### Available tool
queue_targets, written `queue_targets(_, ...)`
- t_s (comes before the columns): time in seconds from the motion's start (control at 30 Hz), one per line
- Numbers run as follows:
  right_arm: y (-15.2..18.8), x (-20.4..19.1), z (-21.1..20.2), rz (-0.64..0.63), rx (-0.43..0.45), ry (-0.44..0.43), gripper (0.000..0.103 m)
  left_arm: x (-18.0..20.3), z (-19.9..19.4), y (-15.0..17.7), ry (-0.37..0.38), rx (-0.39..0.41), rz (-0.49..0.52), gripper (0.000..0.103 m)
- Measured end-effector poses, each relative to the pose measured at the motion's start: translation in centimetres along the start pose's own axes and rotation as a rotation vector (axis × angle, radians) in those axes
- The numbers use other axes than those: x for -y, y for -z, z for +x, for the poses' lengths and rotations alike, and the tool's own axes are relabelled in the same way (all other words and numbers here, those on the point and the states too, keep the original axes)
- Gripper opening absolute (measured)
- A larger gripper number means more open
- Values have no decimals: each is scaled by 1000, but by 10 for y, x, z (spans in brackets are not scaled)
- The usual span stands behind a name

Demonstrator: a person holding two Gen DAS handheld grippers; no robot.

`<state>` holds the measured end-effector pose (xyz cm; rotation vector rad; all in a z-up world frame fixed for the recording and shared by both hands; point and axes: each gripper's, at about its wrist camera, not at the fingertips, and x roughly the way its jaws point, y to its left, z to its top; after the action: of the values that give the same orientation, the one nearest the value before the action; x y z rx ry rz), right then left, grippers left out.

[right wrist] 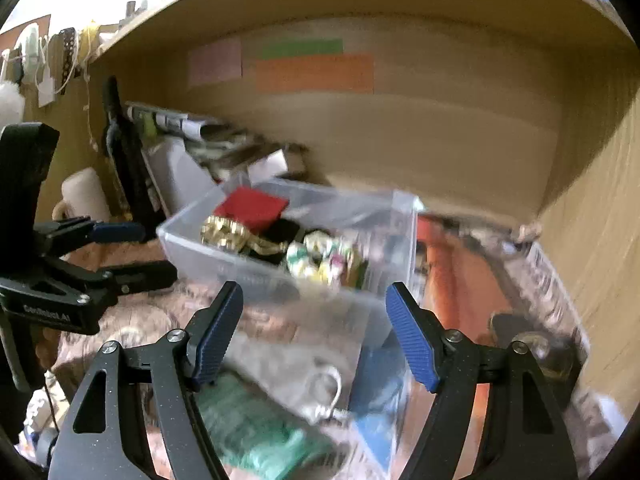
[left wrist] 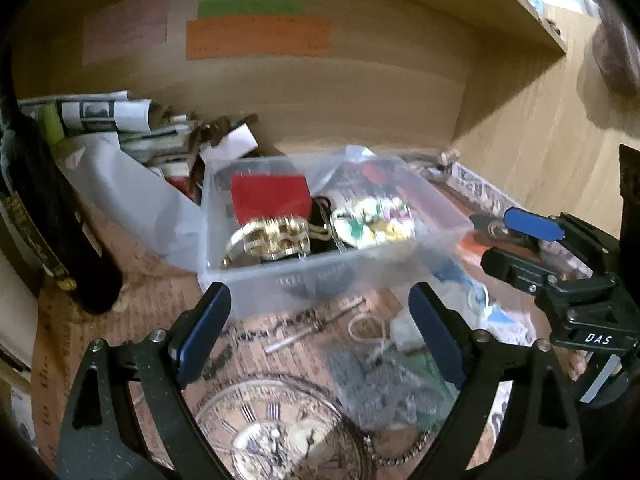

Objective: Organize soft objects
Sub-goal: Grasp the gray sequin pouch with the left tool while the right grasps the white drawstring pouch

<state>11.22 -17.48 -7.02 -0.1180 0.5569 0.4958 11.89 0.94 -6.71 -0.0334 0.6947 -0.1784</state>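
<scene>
Left tongs (left wrist: 320, 332): spread, empty, low centre, likely lining up
Right tongs (right wrist: 314, 332): spread, empty
Clear box (left wrist: 320, 280): centre, collecting trinkets

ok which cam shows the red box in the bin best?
Left wrist. The red box faces that camera nearly square inside the clear bin, with only mild blur, above the gold piece. The right wrist view shows it smaller, seen at an angle from the bin's corner, and more smeared by motion.
</scene>
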Motion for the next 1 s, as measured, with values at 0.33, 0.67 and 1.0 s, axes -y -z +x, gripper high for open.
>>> queue_targets(0.33, 43, 8, 31, 67, -144, -23, 71, 8, 12, 31, 33, -72, -14, 91)
queue_targets(0.67, 51, 8, 37, 79, -179, -61, 35, 28, 36, 45, 80, -144, -4, 91)
queue_targets(1.0, 42, 21, 9, 116, -75, -26, 24, 22, 47, 56, 125, -175, -48, 66)
